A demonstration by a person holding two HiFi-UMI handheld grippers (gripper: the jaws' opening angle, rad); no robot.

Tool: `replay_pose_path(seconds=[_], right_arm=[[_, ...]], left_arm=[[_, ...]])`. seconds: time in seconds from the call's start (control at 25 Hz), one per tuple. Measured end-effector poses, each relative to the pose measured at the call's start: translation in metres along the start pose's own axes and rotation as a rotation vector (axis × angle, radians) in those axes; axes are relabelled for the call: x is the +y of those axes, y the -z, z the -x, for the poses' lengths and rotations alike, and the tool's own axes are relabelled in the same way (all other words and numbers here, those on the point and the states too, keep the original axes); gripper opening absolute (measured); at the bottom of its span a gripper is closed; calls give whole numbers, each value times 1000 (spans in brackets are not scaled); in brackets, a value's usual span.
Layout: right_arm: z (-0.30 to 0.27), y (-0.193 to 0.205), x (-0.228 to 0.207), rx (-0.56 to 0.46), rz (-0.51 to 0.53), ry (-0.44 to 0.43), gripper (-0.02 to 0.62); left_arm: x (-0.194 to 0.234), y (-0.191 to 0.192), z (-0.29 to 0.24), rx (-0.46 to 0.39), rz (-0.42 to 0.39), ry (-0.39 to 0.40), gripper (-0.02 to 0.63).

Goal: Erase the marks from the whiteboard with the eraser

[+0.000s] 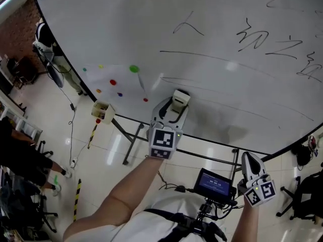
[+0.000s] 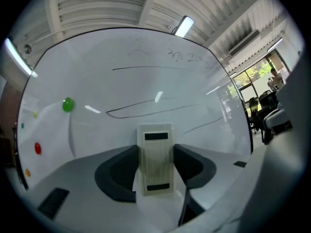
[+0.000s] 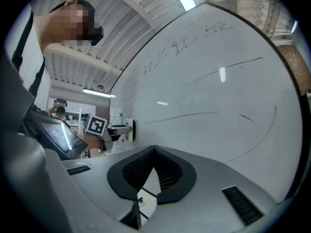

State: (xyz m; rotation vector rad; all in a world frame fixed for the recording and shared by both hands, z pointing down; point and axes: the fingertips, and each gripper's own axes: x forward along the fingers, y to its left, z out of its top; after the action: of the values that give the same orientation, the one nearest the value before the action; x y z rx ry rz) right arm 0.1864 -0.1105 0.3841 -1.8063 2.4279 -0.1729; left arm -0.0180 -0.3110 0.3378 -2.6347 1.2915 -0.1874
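The white rectangular block eraser point(image 2: 155, 165) is sitting upright between the jaws of the left gripper point(image 2: 155, 152). The gripper's dark pads are pressing on the eraser's two long sides, so the jaws are standing partly open at the eraser's width and gripping nothing else. In the head view this gripper is reaching toward the lower part of the large white whiteboard point(image 1: 126, 29). The right gripper view is showing the eraser's far face lying against, or just off, the board surface; contact cannot be confirmed. Long thin black marker lines point(image 1: 212, 58) are running across the board just above and to the right of the eraser, and black handwritten marks point(image 1: 252, 38) are standing higher up toward the right. A round green magnet point(image 1: 133, 69) is sticking to the board to the left of the eraser, with small red magnets point(image 1: 112, 82) lying near it, lower down. The right gripper point(image 1: 248, 159) is hanging low at the right, well apart from the eraser and below the board's bottom edge, its ribbed jaw tips meeting and holding nothing. A small dark screen unit point(image 1: 215, 182) is sitting on the person's chest rig between the two arms, and pale glossy floor tiles point(image 1: 106, 155) are showing beneath the board
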Motion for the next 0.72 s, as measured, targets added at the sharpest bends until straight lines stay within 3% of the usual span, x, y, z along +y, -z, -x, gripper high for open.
replay_pose_path(seconds=[0.12, 0.24, 0.52, 0.72], right_arm=[[7, 2, -4, 0, 0, 19, 18], [13, 6, -12, 0, -11, 27, 18], [23, 0, -35, 5, -6, -12, 18], [38, -3, -64, 30, -11, -36, 18]], left_arm=[[51, 18, 12, 25, 20, -131, 267], [64, 22, 15, 31, 70, -176, 267], [8, 1, 0, -8, 43, -160, 267], [-28, -10, -8, -16, 71, -175, 267]])
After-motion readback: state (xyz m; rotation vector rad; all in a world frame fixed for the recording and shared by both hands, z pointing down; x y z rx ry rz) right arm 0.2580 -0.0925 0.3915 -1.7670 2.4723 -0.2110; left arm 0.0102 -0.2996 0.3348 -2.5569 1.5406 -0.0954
